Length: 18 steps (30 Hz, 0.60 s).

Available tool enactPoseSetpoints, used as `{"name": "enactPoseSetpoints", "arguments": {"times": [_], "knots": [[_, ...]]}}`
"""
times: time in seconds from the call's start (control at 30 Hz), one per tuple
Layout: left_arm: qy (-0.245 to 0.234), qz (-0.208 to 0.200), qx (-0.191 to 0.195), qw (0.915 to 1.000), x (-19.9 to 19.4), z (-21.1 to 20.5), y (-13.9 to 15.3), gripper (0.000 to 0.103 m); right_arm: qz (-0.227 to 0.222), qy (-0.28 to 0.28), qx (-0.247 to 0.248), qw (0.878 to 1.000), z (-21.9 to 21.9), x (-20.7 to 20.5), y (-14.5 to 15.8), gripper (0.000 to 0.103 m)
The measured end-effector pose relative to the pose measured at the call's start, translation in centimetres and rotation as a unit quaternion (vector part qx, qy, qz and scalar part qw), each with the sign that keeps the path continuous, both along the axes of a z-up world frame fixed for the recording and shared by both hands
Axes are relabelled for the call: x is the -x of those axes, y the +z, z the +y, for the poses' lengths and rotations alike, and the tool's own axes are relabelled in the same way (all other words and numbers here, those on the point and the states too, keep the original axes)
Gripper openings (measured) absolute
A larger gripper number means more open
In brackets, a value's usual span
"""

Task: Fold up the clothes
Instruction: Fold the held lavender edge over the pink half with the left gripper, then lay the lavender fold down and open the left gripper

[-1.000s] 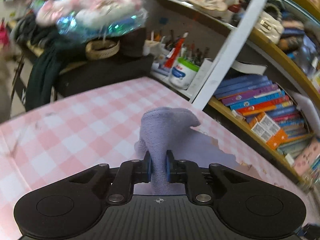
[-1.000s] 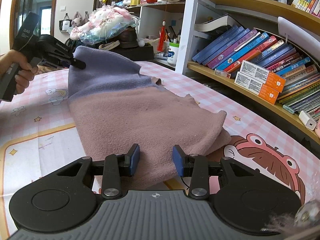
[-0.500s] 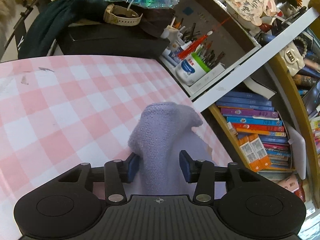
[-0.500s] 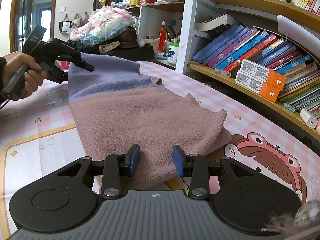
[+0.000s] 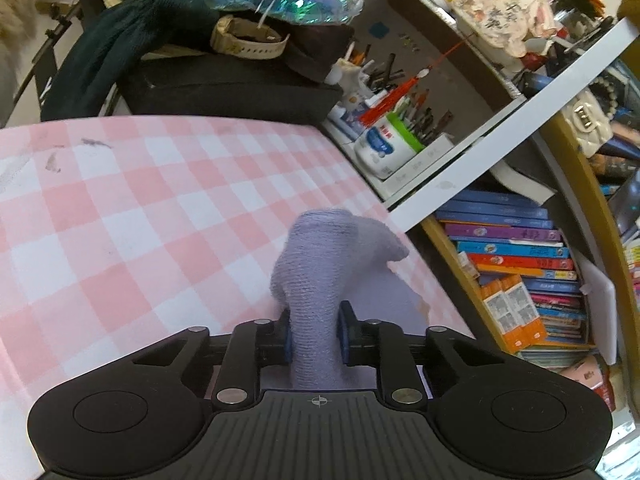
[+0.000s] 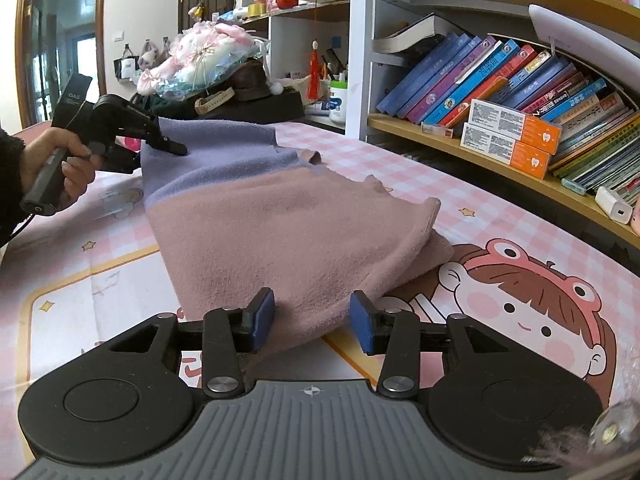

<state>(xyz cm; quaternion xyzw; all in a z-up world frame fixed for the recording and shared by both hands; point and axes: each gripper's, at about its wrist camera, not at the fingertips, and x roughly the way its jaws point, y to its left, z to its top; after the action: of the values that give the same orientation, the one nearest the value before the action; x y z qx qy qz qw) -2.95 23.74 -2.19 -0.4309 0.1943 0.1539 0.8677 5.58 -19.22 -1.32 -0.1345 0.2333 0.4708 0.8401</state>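
Observation:
A knitted garment, lilac at the far end (image 6: 216, 148) and dusty pink at the near end (image 6: 288, 236), lies folded on the pink checked tablecloth (image 6: 100, 280). My left gripper (image 5: 314, 338) has its jaws part open around a bunched lilac fold (image 5: 320, 264) that stands between the pads. It also shows in the right wrist view (image 6: 168, 144) at the garment's far left corner. My right gripper (image 6: 313, 322) is open, its blue pads on either side of the pink near edge.
A curved bookshelf with books (image 6: 500, 76) and orange boxes (image 6: 508, 136) runs along the right of the table. A white shelf post (image 6: 360, 52) stands behind. A pen holder tub (image 5: 384, 148) and a black case (image 5: 224, 92) sit beyond the table's far edge.
My left gripper opened from a tight grip on the lilac fold, then narrowed somewhat, and lowered the corner to the table. My right gripper stayed open and still.

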Motion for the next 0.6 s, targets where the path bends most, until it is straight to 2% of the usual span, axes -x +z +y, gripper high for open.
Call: {"name": "enactPoseSetpoints", "arguments": {"times": [0.27, 0.37, 0.5, 0.57, 0.6], "knots": [[-0.017, -0.038, -0.023, 0.9989, 0.3, -1.7, 2.8, 0.015, -0.002, -0.001, 0.001, 1.000, 0.0, 0.0, 0.0, 0.041], [-0.043, -0.058, -0.054, 0.9959, 0.1, -3.5, 5.0, 0.015, -0.001, -0.001, 0.001, 1.000, 0.0, -0.1, -0.1, 0.041], [-0.093, -0.101, -0.104, 0.9851, -0.2, -7.2, 8.4, 0.014, 0.001, -0.001, 0.001, 1.000, 0.0, -0.2, 0.0, 0.041], [-0.120, -0.122, -0.132, 0.9764, -0.4, -9.9, 10.1, 0.014, 0.002, -0.001, 0.000, 1.000, 0.0, -0.3, 0.0, 0.041], [-0.137, -0.133, -0.155, 0.9693, -0.4, -11.8, 10.8, 0.014, 0.002, -0.001, 0.000, 1.000, 0.0, -0.3, 0.0, 0.041]]}}
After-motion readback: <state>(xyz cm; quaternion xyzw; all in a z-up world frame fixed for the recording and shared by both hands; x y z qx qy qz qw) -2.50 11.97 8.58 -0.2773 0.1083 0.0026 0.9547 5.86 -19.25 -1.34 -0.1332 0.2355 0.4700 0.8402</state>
